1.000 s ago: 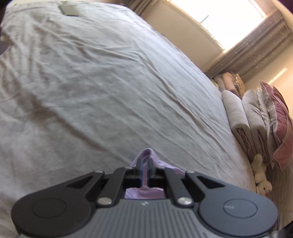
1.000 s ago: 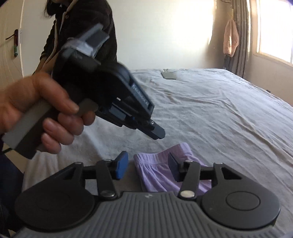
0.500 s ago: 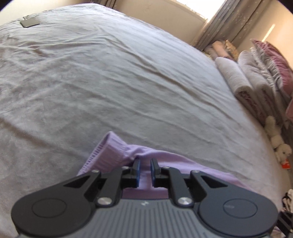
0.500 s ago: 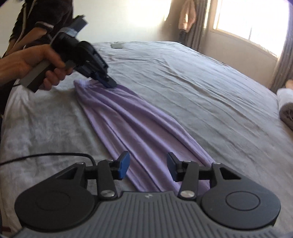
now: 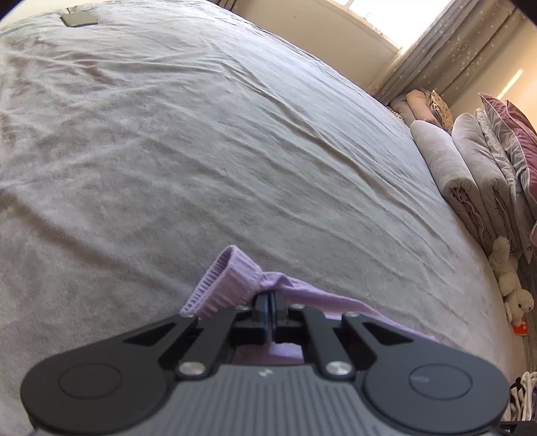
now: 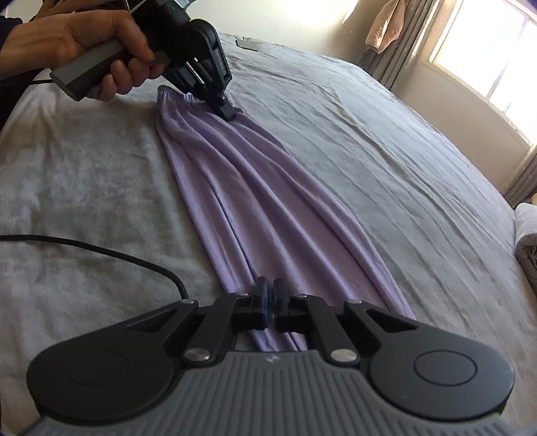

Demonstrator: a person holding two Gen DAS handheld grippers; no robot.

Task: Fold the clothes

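Lying stretched along the grey bed (image 6: pixel 369 141), the lilac garment (image 6: pixel 255 208) is pinched at both ends: left gripper (image 6: pixel 229 112) clamps the ribbed band, right gripper (image 6: pixel 269 295) the hem. A cable (image 6: pixel 110 251) runs beside it; a phone (image 5: pixel 79 19) and folded quilts (image 5: pixel 470 174) sit well apart.

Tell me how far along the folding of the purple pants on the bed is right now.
Done: the purple pants lie stretched out lengthwise on the bed, though bunched in long pleats. In hand: the left tongs are shut on the waistband end, and the right tongs are shut on the leg end. Left: no fold shows yet, so smoothing and every fold remain.
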